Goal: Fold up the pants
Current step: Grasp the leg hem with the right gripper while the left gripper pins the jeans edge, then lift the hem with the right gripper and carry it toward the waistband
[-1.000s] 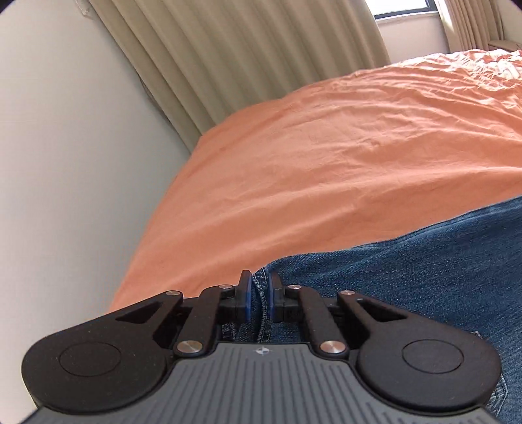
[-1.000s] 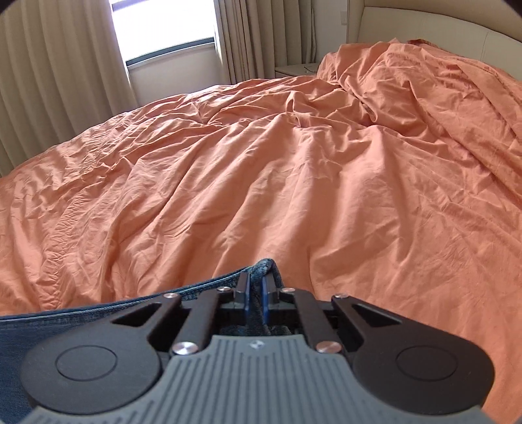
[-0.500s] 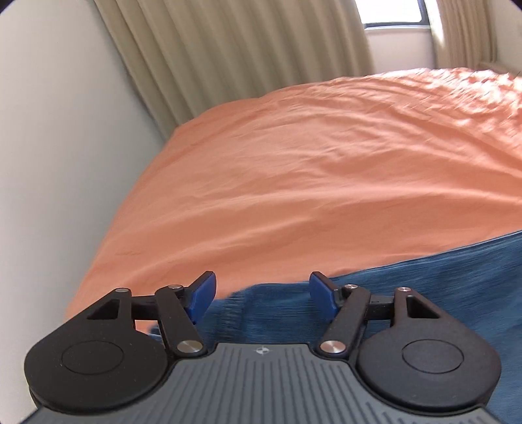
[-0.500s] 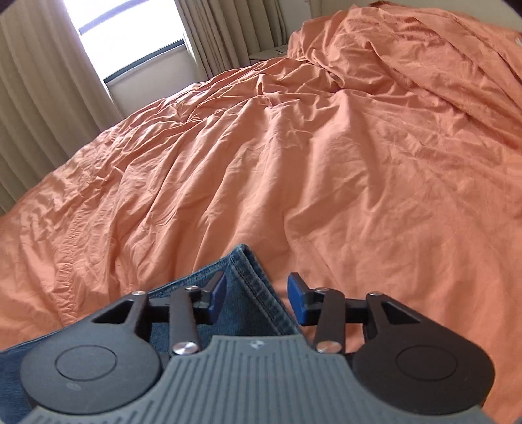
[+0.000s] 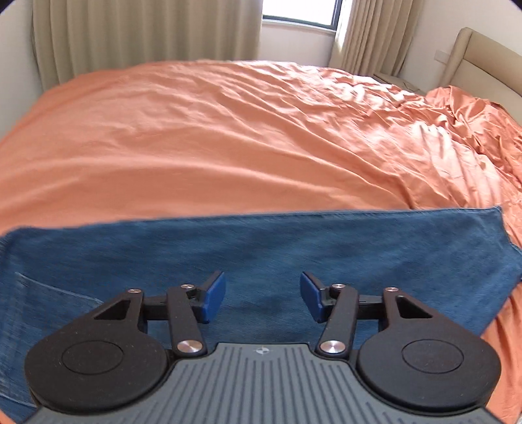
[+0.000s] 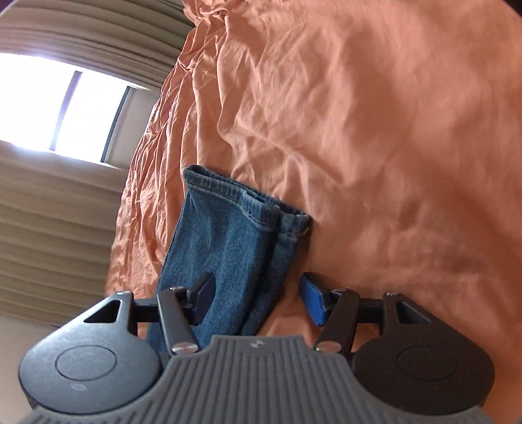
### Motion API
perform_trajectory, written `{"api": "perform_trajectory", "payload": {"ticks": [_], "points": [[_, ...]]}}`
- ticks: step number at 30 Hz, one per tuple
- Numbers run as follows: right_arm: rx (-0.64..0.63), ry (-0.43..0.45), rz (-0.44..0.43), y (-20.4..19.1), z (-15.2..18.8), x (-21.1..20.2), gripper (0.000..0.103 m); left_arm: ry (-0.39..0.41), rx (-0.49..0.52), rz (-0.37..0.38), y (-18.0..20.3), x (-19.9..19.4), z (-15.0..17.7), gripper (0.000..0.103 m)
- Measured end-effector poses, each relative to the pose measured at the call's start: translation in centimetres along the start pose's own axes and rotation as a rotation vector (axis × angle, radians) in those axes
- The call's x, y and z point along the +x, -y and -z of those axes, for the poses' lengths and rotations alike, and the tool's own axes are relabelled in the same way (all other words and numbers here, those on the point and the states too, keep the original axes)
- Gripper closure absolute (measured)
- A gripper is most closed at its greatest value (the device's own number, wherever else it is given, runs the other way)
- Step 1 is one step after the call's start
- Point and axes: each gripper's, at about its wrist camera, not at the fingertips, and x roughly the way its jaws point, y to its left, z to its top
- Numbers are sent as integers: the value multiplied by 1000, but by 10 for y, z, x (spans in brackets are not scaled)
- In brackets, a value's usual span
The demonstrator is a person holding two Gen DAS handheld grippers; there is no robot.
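Observation:
Blue jeans (image 5: 293, 238) lie flat across the orange bed cover (image 5: 228, 130) in a long folded band. My left gripper (image 5: 262, 293) hovers over the middle of the denim. Its jaws are closing, and its blue pads (image 5: 213, 295) stand apart with no cloth pinched between them. The right wrist view is rolled sideways. There the stacked leg hems (image 6: 244, 199) of the jeans (image 6: 228, 248) point away from me. My right gripper (image 6: 257, 295) is over the leg end with its jaws opening. Denim lies under its left pad (image 6: 204, 298), and neither pad presses on it.
Beige curtains (image 5: 130, 32) and a bright window (image 5: 300, 13) stand behind the bed. A padded headboard (image 5: 483, 55) rises at the right, with the cover bunched (image 5: 473, 111) in front of it. Wrinkled orange cover (image 6: 375, 130) fills the right wrist view.
Both grippers were shut on denim edges and have let go. Both then drew back, and more of the jeans shows. The right view has rolled sideways; the left now looks across the bed.

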Motion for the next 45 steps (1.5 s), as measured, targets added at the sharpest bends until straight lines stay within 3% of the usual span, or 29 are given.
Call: {"api": "perform_trajectory", "payload": {"ticks": [3,4,5,7,10,16,20,23,25,31,35,38,45], "points": [[25,1,-12,1,-5,13,58,-22,-32,35,22,13,3,44],[29,-4,-9,1,-9,15,70,-29,-38,43,31,18,3,46],[23,-5,0,1,-13,16,90,-35,-37,47,39,22,3,48],[-18,12,3,-2,-17,11,102,-46,-19,63,56,29,0,60],[-132,45,20,-10,-21,2,103,-73,25,94,82,42,-4,78],[-107,12,10,10,-26,9,103,-83,122,145,133,70,-15,79],[-174,3,26,3,-27,10,103,-86,160,175,158,93,-26,80],[-236,-1,45,-6,-27,11,103,-82,172,155,168,114,-38,80],[-245,-5,50,-7,-27,11,103,-114,178,121,172,133,-46,87],[-265,-15,61,-8,-27,13,103,-154,171,78,170,169,-50,93],[-268,-25,83,-12,-29,18,103,-130,184,59,176,164,-50,96],[-274,-26,97,-17,-29,19,103,-115,256,78,193,142,-40,98],[-305,-22,120,-28,-29,18,103,-158,345,147,225,98,23,99]]}}
